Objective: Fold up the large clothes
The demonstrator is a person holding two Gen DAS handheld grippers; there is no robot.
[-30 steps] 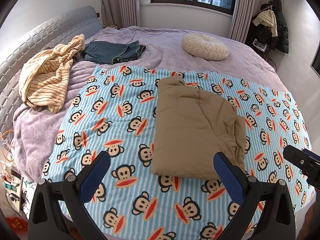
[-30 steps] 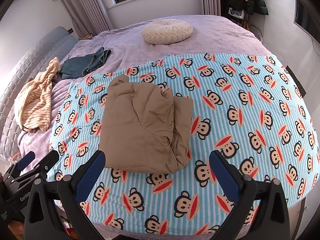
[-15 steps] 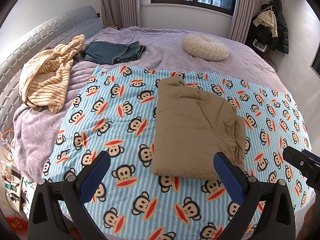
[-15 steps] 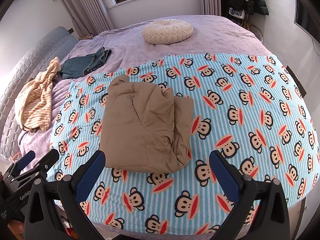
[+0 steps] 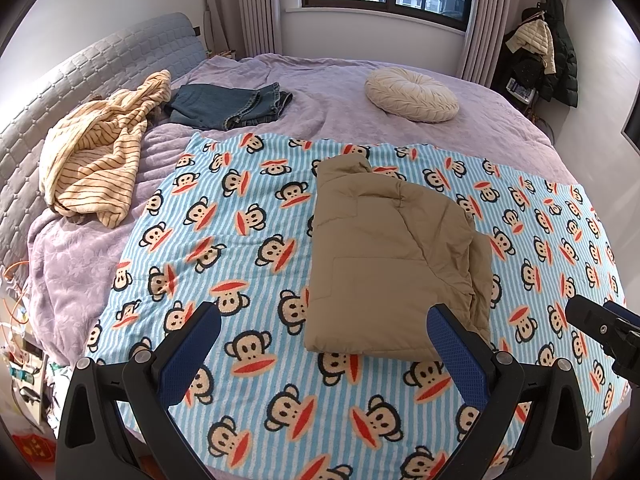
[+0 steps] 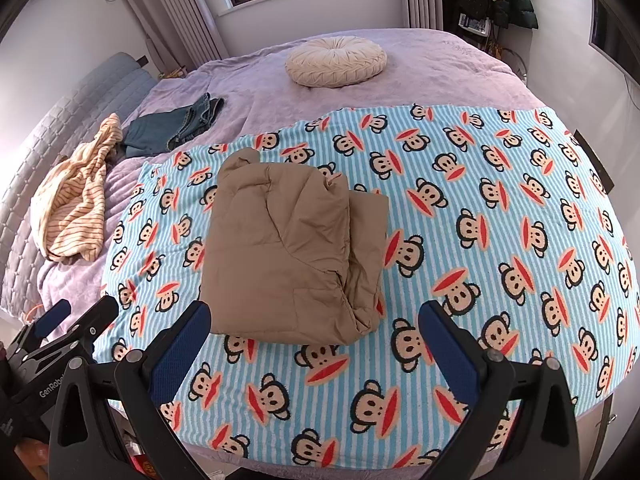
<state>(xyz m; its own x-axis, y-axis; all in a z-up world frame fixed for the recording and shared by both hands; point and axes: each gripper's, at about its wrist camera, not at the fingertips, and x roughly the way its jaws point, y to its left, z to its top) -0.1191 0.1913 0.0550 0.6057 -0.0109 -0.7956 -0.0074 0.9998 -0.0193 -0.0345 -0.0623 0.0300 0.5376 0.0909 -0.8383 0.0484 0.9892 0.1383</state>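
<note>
- The tan padded jacket (image 5: 394, 264) lies folded into a compact rectangle on the blue-striped monkey-print blanket (image 5: 248, 240) that covers the near half of the bed with the lilac cover (image 5: 332, 92).
- Left claw (image 5: 324, 348): jaws spread wide, gripping nothing, held above the near edge of the blanket just short of the jacket.
- Right claw (image 6: 316, 344): jaws likewise spread wide and empty, held at the jacket's near hem.
- Step in hand, as judged: the fold of this garment appears complete; both claws stand clear of it.
- The right-hand side of the jacket shows a loose layer protruding beyond the top fold (image 6: 366, 256); whether this is a sleeve or a lower panel cannot be determined from these views.
- Next move calls for either tucking that protruding edge flush, or moving on to another garment.
- Candidates: the crumpled cream striped garment (image 5: 100, 160) near the grey quilted headboard (image 5: 80, 76) remains unfolded; the dark denim jeans (image 5: 228, 106) beside it look folded already.
- A round cream pleated cushion (image 5: 412, 94) lies well apart at the far side.
</note>
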